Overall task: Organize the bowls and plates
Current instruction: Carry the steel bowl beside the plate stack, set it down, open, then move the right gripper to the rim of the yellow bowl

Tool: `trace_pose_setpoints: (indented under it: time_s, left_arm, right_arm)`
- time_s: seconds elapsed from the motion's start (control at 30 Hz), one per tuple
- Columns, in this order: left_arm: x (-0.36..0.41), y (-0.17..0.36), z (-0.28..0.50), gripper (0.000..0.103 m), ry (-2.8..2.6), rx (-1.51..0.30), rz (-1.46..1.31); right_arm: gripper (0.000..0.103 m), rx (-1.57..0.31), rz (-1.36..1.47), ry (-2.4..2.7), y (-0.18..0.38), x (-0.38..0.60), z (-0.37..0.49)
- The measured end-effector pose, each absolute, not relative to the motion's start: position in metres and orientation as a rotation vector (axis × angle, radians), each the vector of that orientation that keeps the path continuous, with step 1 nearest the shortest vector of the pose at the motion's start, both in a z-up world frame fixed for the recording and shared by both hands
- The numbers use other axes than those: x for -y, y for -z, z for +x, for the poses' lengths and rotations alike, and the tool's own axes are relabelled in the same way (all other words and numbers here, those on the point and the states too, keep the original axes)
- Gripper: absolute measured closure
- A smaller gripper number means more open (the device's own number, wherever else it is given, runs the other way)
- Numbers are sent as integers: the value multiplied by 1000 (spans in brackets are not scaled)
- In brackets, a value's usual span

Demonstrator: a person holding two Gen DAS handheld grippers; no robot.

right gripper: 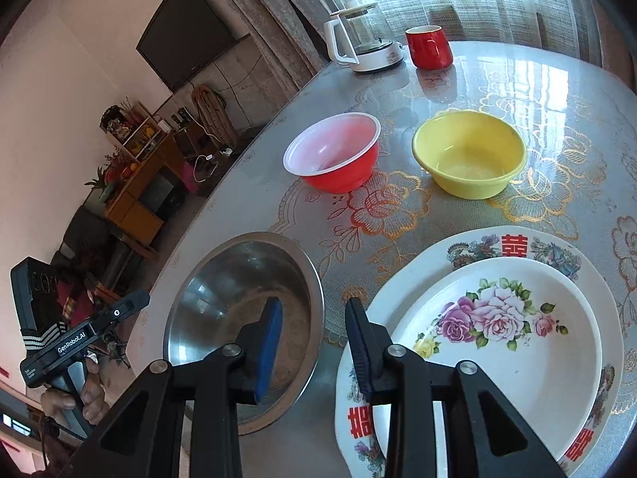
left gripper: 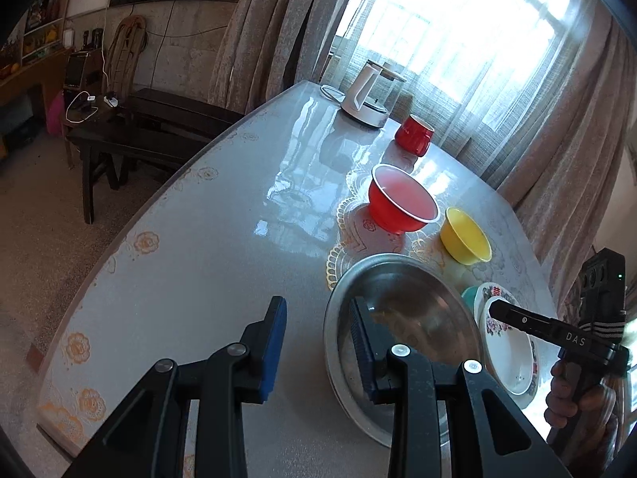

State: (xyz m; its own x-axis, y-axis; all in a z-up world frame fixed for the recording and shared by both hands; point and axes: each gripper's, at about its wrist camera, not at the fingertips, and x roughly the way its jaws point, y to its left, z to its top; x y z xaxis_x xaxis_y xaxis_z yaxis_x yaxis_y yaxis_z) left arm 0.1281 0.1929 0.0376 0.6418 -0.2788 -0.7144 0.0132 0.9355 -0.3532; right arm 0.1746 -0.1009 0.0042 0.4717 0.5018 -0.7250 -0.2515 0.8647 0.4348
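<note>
Both fingers released, nothing held; bowls lie ahead of us.

Our left gripper point(left gripper: 318, 320) hangs over the steel bowl's point(left gripper: 402, 318) near-left rim; our right gripper point(right gripper: 314, 320) sits between that bowl and the stacked plates point(right gripper: 517, 318). Red bowl point(right gripper: 332, 153) and yellow bowl point(right gripper: 469, 153) stand beyond the fingers on the surface point(right gripper: 398, 215): red nearer the left, yellow the right.

The left gripper point(left gripper: 318, 342), filling the lower frame of its own view, is matte black with angular linkage arms, round silver pivot screws and blue ribbed pads point(left gripper: 274, 350). The right gripper point(right gripper: 314, 342) is built alike. Seen at the other view's edges, each black handle carries a white-striped band and white lettering, "DAS" and "GenRobot.AI".
</note>
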Motion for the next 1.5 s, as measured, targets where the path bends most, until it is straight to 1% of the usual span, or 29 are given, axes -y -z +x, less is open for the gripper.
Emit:
trace_pose_setpoints:
  time_s: [0.23, 0.43, 0.6, 0.8, 0.93, 1.07, 1.27, 1.47, 1.5]
  left_arm:
    - [-170, -36, 172, 70, 213, -924, -310]
    - [-139, -44, 184, 71, 288, -890, -228]
    - [-128, -39, 211, 72, 319, -935, -269]
    - [-99, -49, 229, 73, 395, -939, -261]
    - [-63, -54, 244, 80, 464, -962, -235]
    - [-24, -54, 263, 84, 506, -991, -193]
    - [24, -41, 293, 85, 540, -1071, -194]
    - [44, -21, 310, 85, 514, -1130, -211]
    - [46, -18, 311, 85, 506, -1136, -208]
  right_arm:
    - [70, -993, 333, -427, -9, 103, 210]
    - [70, -979, 400, -370, -6, 128, 225]
    - [71, -993, 414, -345, 0, 137, 239]
    - [72, -957, 465, -264, -3, 163, 248]
    - [73, -946, 506, -197, -2, 190, 257]
    - [76, -937, 544, -121, -1, 214, 266]
    - [77, -950, 599, -60, 7, 235, 285]
    - [77, -969, 607, -46, 16, 241, 298]
    - [79, -973, 602, -43, 17, 241, 299]
